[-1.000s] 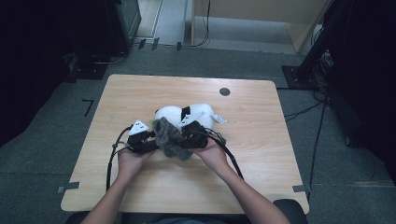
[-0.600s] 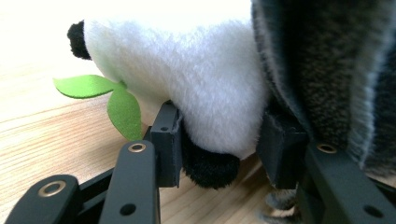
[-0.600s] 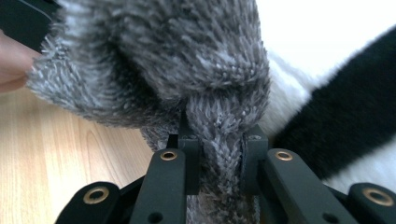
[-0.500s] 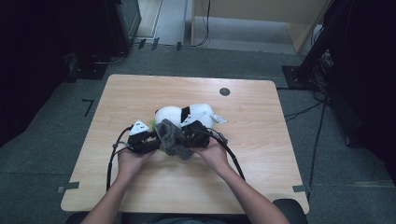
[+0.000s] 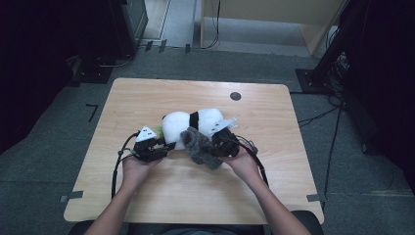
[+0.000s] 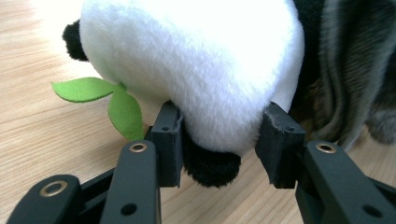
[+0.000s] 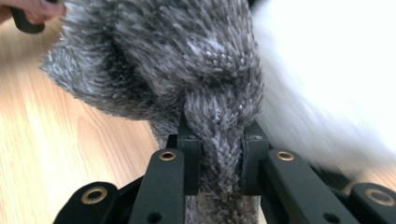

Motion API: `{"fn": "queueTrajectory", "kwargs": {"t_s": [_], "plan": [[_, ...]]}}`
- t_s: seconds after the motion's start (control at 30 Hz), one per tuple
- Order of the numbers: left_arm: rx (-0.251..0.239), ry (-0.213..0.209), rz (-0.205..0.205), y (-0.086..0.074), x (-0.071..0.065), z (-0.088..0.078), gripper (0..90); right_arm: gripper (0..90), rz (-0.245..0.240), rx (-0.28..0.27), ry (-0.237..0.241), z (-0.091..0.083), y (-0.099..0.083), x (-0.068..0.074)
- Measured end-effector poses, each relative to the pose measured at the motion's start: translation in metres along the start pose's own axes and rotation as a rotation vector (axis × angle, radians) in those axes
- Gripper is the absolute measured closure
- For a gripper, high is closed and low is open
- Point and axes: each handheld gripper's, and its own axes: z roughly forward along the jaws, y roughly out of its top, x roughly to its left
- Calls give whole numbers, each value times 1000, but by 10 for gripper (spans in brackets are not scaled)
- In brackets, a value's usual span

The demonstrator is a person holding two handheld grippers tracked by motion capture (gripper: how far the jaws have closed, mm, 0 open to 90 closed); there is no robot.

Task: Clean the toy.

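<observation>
A white and black panda plush (image 5: 193,122) lies on its side in the middle of the wooden table (image 5: 147,98). Draped over its front is a grey furry cloth (image 5: 198,147). My left gripper (image 5: 164,144) is at the plush's left end. In the left gripper view its pads squeeze the white body (image 6: 196,60) just above a black paw, so the left gripper (image 6: 224,140) is shut on it. A green felt leaf (image 6: 121,107) sticks out beside it. My right gripper (image 5: 215,144) is shut on a bunched fold of the grey furry cloth (image 7: 177,56), pinched between its pads (image 7: 219,149).
A dark round cable hole (image 5: 235,96) sits near the table's far edge. Cables trail from both grippers toward the near edge. Dark equipment and a black stand (image 5: 337,44) surround the table on the grey floor. The near half of the tabletop is bare wood.
My right gripper has moved to the right, dragging the grey furry cloth with it across the panda's front. The left gripper and the plush have stayed put.
</observation>
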Motion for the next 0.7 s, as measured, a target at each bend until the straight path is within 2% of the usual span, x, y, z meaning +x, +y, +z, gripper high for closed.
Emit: {"fn": "queueTrajectory", "kwargs": {"t_s": [0.2,0.47,0.6,0.7], "plan": [[5,-6,6,0,1,0,561,762,24,-7,-18,-22,-20,-19],[5,-8,5,0,1,0,561,762,108,-13,-68,-38,-38,-48],[3,-7,3,0,1,0,561,762,131,-21,-82,-40,-42,-56],[3,-7,3,0,2,0,560,762,123,-30,-76,-44,-42,-56]]}}
